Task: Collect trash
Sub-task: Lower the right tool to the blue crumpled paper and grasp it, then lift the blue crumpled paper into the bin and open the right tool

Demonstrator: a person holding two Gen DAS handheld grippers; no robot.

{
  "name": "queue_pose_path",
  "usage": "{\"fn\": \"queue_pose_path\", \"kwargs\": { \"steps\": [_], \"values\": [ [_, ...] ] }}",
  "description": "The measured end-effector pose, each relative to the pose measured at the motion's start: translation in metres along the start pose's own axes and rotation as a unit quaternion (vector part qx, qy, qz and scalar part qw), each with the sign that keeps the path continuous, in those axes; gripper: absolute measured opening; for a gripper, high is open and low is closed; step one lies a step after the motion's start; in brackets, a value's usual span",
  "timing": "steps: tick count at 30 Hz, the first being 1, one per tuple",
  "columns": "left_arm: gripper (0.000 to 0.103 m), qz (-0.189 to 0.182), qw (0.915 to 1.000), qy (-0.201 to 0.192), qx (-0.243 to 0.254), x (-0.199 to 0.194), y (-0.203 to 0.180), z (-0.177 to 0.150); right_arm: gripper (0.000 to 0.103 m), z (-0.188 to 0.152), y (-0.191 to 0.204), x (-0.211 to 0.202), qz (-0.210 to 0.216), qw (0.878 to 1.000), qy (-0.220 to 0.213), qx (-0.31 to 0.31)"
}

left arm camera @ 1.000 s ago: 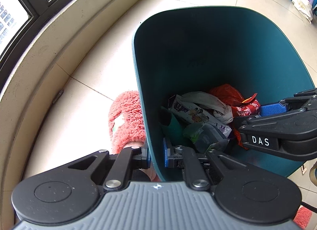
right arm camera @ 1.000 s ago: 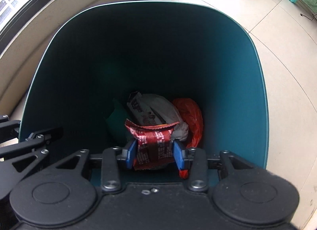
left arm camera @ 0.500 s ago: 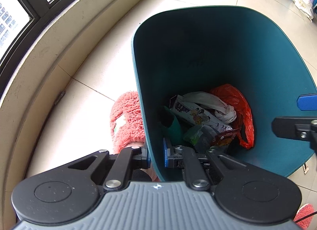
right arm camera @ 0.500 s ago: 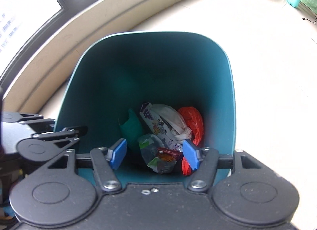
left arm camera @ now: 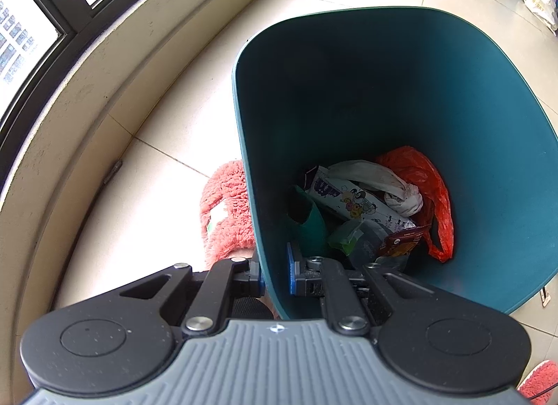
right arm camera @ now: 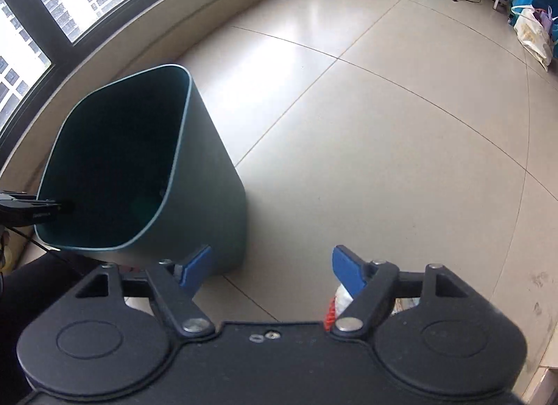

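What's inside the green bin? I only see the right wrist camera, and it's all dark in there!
Observer: The left wrist view shows an orange plastic bag, a white crumpled wad and a cartoon-printed pack at the bottom of the bin.
Operator: Any red wrapper?
Observer: Yes, a red wrapper lies on top of the pile.
Operator: How's the bin held?
Observer: The left gripper is shut on its near wall, one finger inside, one outside.

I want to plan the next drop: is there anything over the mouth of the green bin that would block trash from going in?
Nothing visible blocks it. The bin has no lid and its mouth is open. Only the left gripper is there, clamped on the near rim, and the right gripper is open off to the side.
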State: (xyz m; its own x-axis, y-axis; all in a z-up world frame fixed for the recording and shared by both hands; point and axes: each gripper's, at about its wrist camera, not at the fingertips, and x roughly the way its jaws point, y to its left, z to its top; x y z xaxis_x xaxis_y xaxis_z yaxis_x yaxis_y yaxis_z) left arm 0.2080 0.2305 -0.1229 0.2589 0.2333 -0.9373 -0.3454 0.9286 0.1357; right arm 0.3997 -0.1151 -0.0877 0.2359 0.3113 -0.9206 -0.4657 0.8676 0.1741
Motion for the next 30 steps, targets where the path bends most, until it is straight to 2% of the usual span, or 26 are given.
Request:
{"fn": "queue_pose_path", "kwargs": {
  "steps": [3,9,14,21,24,26,30],
  "values": [
    [0.011,0.002,1.0,0.001,0.0,0.002,-0.001,0.0,0.081,-0.016,-0.051,0.03,-0.017,0.998,0.031,0.047],
    [0.011,0.014,0.9999,0.008,0.006,0.008,-0.006,0.001,0.082,-0.046,-0.14,0.084,-0.083,0.988,0.061,0.119],
    [0.011,0.018,0.9998,0.011,0.005,0.01,-0.008,0.001,0.081,-0.068,-0.189,0.129,-0.102,0.974,0.09,0.184],
    [0.011,0.019,0.9997,0.016,0.002,0.012,-0.008,0.002,0.072,-0.092,-0.212,0.175,-0.135,0.961,0.125,0.205],
    [0.011,0.02,0.9997,0.017,0.002,0.013,-0.008,0.002,0.065,-0.1,-0.211,0.188,-0.15,0.96,0.136,0.195],
    [0.011,0.02,0.9997,0.017,0.003,0.013,-0.008,0.002,0.05,-0.104,-0.21,0.195,-0.155,0.96,0.139,0.189],
    [0.011,0.019,0.9997,0.015,0.003,0.012,-0.008,0.001,0.047,-0.106,-0.209,0.188,-0.161,0.961,0.128,0.184]
  ]
}}
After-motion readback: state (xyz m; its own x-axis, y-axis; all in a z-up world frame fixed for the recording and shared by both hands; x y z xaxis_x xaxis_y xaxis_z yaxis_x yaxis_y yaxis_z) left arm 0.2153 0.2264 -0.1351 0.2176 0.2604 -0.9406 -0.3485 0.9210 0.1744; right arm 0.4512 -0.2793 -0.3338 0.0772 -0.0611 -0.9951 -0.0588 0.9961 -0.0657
